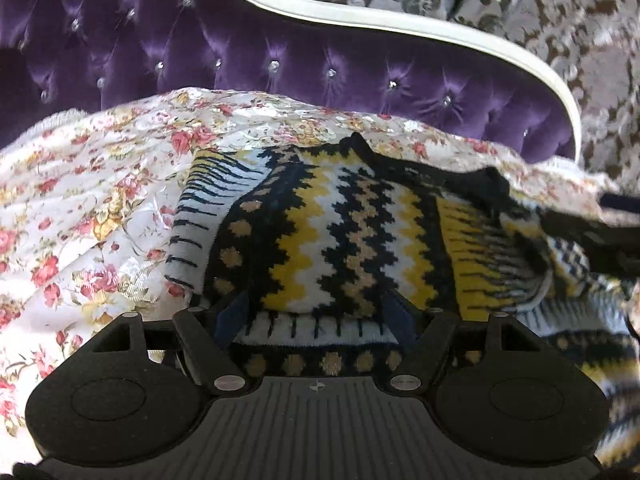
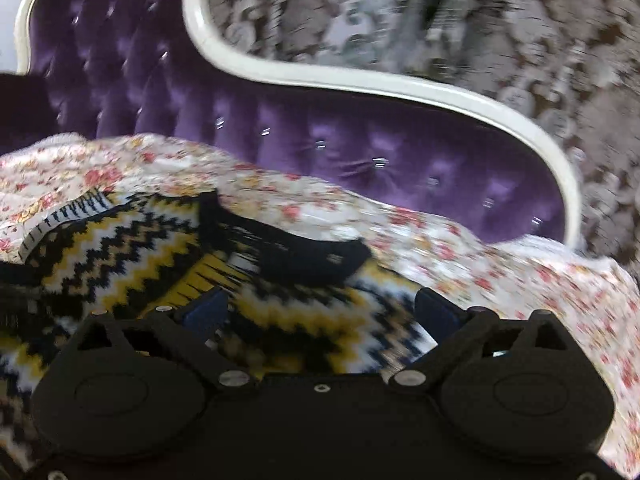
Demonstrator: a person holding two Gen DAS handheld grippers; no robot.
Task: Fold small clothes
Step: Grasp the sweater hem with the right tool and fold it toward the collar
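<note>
Left hand-held gripper [image 1: 320,312] and right hand-held gripper [image 2: 326,312] gape, apparently unclenched, over the sweater [image 1: 344,232].

Cover: a floral sheet [image 1: 92,200] is spread over the seat, creased.
Sofa: a purple tufted back [image 1: 248,60] is set with crystal buttons and edged by a white curved frame [image 1: 400,26].
Floor: a grey-brown damask carpet [image 2: 460,20] is seen behind.

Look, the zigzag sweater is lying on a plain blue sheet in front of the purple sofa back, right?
Not quite. The sheet under the sweater is not plain blue: it is white with pink and yellow flowers, as the left wrist view shows. The rest is right: the sweater lies on it in front of the purple sofa back.
</note>
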